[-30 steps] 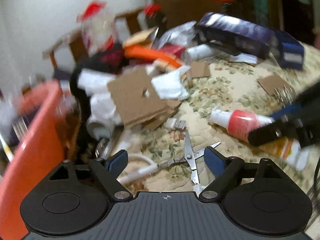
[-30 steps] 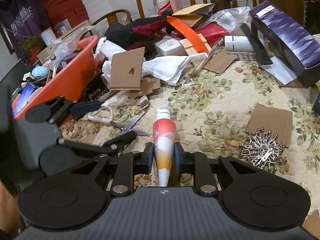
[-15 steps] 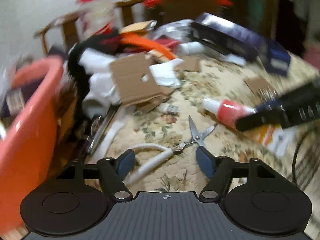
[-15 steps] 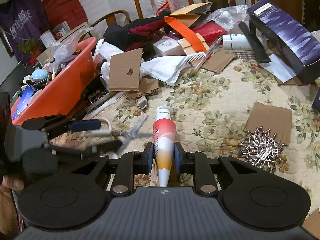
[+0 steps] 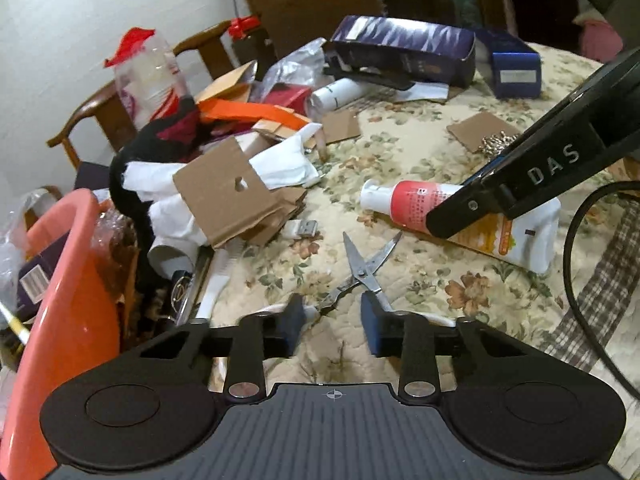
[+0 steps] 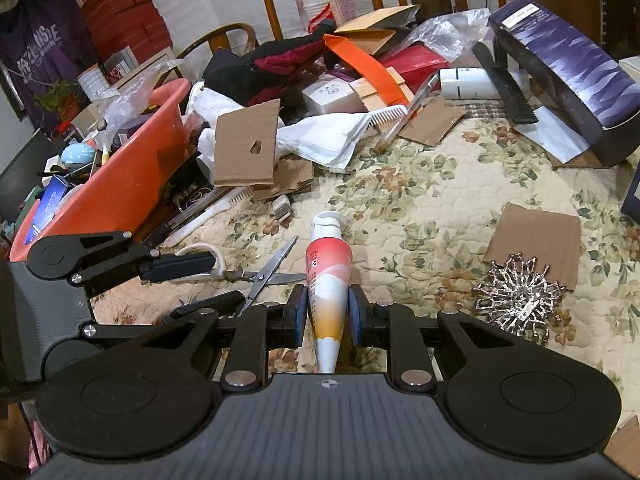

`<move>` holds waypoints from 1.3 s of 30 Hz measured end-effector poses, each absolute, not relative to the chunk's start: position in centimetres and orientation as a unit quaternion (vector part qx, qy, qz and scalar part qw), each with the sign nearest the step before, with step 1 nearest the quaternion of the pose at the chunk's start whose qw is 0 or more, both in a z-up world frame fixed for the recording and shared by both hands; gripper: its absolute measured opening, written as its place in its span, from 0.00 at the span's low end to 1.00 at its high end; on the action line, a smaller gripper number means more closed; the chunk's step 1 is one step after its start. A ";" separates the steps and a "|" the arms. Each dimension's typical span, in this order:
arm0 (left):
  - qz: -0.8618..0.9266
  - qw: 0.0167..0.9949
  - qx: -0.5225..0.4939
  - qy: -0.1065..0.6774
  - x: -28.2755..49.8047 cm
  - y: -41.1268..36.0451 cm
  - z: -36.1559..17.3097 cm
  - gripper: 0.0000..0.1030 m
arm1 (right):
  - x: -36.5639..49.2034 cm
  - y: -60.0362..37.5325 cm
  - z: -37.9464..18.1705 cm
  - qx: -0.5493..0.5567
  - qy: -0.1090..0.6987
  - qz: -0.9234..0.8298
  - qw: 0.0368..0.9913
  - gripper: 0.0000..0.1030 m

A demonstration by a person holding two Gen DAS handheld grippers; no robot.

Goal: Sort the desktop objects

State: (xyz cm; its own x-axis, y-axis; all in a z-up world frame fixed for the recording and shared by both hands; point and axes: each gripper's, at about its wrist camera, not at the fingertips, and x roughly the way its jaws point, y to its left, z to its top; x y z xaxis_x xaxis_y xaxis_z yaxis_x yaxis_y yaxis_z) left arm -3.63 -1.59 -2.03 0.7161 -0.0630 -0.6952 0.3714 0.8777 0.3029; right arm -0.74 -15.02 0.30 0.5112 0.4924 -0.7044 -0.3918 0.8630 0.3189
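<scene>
White-handled scissors (image 5: 362, 266) lie with blades spread on the floral cloth. My left gripper (image 5: 331, 322) is open, its two blue pads either side of the scissors' handles; it also shows in the right wrist view (image 6: 208, 280). My right gripper (image 6: 328, 314) is shut on a red, white and orange tube (image 6: 328, 276) that lies on the cloth; the tube also shows in the left wrist view (image 5: 416, 204). An orange tub (image 6: 120, 184) holding several items stands at the left.
A pile of cardboard (image 6: 246, 148), white cloth, combs and boxes lies behind the scissors. A USB plug (image 5: 302, 229) sits near the blades. A silver ornament (image 6: 516, 294) and a cardboard piece lie to the right. A dark purple box (image 6: 568, 76) stands far right.
My left gripper has moved forward and lower onto the scissors, and its jaws have narrowed around the handles. My right gripper has stayed shut on the tube.
</scene>
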 end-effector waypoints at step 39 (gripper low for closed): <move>-0.181 0.877 0.110 0.432 -5.6 1.1 0.3 0.38 | -2.1 -15.1 1.3 0.045 0.416 0.270 0.867 0.24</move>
State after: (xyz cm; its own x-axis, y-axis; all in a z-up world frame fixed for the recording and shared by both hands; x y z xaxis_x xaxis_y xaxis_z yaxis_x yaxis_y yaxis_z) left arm -5.61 1.07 0.33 0.5610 -0.2216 -0.7976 0.4126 0.9102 0.0374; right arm -2.12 -15.14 1.32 0.5083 0.5061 -0.6968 -0.4315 0.8499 0.3026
